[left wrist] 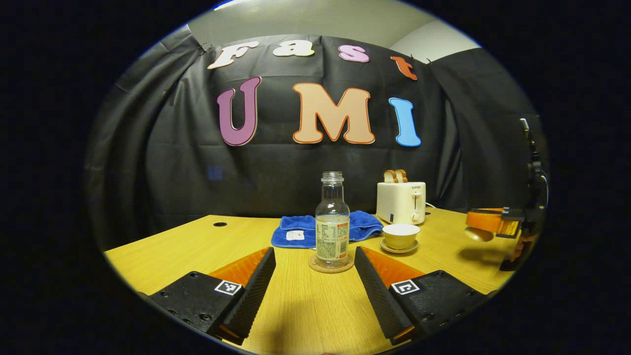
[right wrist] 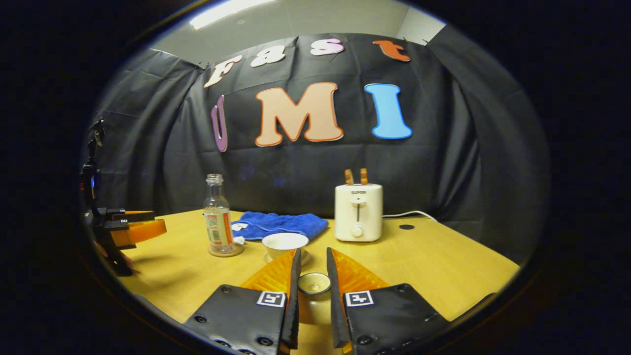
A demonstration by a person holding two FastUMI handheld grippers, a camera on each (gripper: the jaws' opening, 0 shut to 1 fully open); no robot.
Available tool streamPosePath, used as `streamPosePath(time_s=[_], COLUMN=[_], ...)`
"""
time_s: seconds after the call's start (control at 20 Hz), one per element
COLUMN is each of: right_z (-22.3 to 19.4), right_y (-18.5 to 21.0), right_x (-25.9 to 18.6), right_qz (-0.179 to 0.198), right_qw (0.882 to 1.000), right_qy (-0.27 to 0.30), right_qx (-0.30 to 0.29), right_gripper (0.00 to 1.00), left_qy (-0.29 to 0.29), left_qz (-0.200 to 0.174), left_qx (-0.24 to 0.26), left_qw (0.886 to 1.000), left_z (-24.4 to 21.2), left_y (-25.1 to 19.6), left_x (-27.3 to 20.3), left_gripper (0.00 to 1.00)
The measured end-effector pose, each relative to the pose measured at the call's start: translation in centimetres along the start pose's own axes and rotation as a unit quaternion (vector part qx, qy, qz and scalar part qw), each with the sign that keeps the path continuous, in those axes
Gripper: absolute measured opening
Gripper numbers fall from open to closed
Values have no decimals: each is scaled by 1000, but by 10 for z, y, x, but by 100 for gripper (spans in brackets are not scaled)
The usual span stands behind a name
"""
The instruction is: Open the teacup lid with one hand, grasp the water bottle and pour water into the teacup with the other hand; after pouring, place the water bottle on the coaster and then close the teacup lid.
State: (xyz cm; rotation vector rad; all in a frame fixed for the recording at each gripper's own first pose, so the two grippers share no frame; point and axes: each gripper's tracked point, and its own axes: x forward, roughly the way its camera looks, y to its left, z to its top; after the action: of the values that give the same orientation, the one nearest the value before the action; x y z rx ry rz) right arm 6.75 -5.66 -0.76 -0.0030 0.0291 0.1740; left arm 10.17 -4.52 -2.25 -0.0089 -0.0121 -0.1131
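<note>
A clear, uncapped water bottle (left wrist: 333, 222) with a label stands upright on a round cork coaster (left wrist: 315, 266). My left gripper (left wrist: 314, 252) is open, its fingers on either side of the bottle's base and not touching it. To the right of the bottle an open cream teacup (left wrist: 400, 235) sits on its saucer. In the right gripper view my right gripper (right wrist: 313, 252) is shut on the knob of the teacup lid (right wrist: 314, 283), held above the table in front of the teacup (right wrist: 285, 243). The bottle (right wrist: 218, 222) and left gripper (right wrist: 133, 229) show at its left.
A blue towel (left wrist: 362, 224) lies behind the bottle. A cream toaster (left wrist: 402, 202) with two bread slices stands behind the cup, its cord trailing right. The right gripper (left wrist: 488, 222) hovers at the wooden table's (left wrist: 197, 246) right edge.
</note>
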Motion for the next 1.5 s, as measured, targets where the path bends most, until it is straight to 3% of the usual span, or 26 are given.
streamPosePath(time_s=[0.2, 0.65, 1.1, 1.5], right_z=[2, -6, -10, -15], right_y=[22, 24, 35, 50], right_x=[49, 130, 160, 161], right_qz=[16, 1, 16, 27], right_qw=[1000, 1000, 999, 998], right_qy=[-3, 15, 26, 39], right_qx=[0, -2, -16, -38], right_gripper=[30, 30, 30, 30], left_qy=[-2, -3, -2, -2], left_qz=[-11, -18, -19, -19], left_qx=[0, 0, 0, 0], left_qw=[1000, 1000, 1000, 1000], left_z=[1, 1, 1, 1], left_y=[-2, -5, -5, -5], left_x=[1, 0, 0, 0], left_gripper=[94, 94, 94, 94])
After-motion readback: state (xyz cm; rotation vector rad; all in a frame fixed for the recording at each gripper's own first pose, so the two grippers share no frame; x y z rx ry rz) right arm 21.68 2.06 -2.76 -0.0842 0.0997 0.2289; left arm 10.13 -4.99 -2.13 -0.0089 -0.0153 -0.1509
